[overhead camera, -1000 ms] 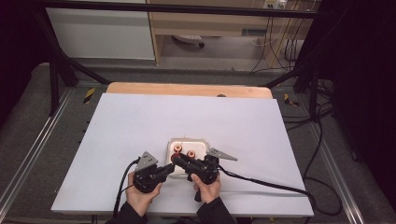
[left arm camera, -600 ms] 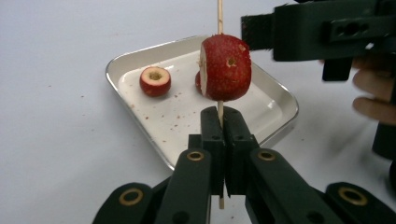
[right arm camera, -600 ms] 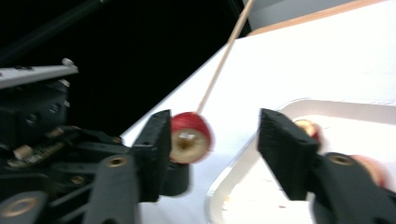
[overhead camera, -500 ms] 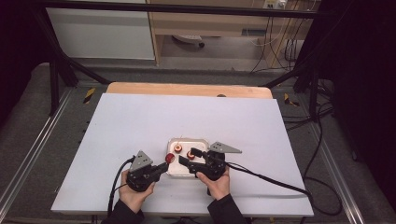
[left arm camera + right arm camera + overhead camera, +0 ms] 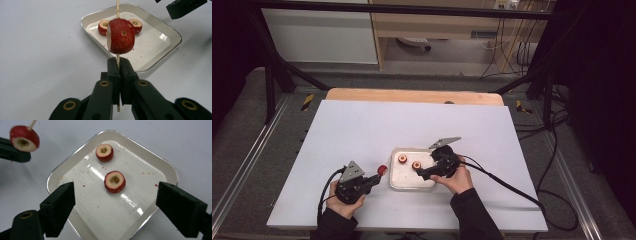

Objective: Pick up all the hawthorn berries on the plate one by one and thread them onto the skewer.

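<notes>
Now: thin wooden skewer point(image 5: 117, 7) | round speckled red fruit point(image 5: 121, 36) | glossy rounded-square tray point(image 5: 160, 53)

Glossy metal tray point(image 5: 163, 171) (wooden skewer point(image 5: 117, 8))

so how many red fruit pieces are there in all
3: one threaded on the skewer in the left gripper, two lying in the tray, one farther in, one near the middle.

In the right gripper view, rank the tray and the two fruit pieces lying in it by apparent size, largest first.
1. tray, by far.
2. nearer fruit piece.
3. farther fruit piece, slightly smaller-looking, though distance from the camera may account for that.
</notes>
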The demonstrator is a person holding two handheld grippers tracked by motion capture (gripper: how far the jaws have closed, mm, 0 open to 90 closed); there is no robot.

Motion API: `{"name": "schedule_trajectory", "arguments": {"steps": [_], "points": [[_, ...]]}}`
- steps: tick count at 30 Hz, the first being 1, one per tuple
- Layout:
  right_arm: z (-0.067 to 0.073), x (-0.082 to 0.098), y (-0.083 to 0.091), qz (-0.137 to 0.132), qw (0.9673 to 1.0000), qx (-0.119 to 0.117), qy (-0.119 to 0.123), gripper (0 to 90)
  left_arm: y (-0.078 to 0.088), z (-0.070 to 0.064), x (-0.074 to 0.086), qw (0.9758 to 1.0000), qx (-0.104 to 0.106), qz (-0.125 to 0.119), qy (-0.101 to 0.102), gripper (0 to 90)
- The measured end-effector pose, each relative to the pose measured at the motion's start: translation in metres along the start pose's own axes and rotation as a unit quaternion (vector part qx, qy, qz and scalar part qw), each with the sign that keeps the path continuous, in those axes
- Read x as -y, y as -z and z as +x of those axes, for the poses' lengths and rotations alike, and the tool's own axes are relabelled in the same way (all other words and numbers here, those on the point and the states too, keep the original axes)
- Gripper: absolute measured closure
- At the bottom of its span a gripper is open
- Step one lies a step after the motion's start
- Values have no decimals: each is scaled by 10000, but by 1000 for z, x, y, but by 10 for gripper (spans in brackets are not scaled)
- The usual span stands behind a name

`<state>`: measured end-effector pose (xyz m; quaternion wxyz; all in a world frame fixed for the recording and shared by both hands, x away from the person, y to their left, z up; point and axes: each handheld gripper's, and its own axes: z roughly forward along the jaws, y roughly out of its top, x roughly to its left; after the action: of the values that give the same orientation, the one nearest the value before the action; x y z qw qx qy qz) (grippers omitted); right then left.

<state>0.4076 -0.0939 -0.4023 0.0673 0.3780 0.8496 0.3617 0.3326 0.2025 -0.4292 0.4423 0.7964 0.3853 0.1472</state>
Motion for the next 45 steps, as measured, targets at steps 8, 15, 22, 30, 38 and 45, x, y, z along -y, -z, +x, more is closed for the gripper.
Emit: {"name": "schedule_trajectory", "arguments": {"steps": [8,15,22,30,38,45], "points": [[0,-30,-17,866,9959,35,275,272,-1,1,1,10000,-5,55,-81,881],[-2,-41,-39,1341,9907,-58,209,409,-2,1,2,9999,-9,76,-71,881],[-7,-43,-52,1573,9875,-103,38,492,-2,1,1,9999,3,84,-93,881],[-9,-42,-57,1663,9859,-185,-86,593,-2,0,1,9999,8,85,-88,881],[-9,-42,-54,1609,9866,-200,-186,607,-2,0,1,9999,12,93,-129,881],[-6,-46,-32,964,9939,-351,-403,609,0,-4,0,9999,9,46,-163,881]]}}
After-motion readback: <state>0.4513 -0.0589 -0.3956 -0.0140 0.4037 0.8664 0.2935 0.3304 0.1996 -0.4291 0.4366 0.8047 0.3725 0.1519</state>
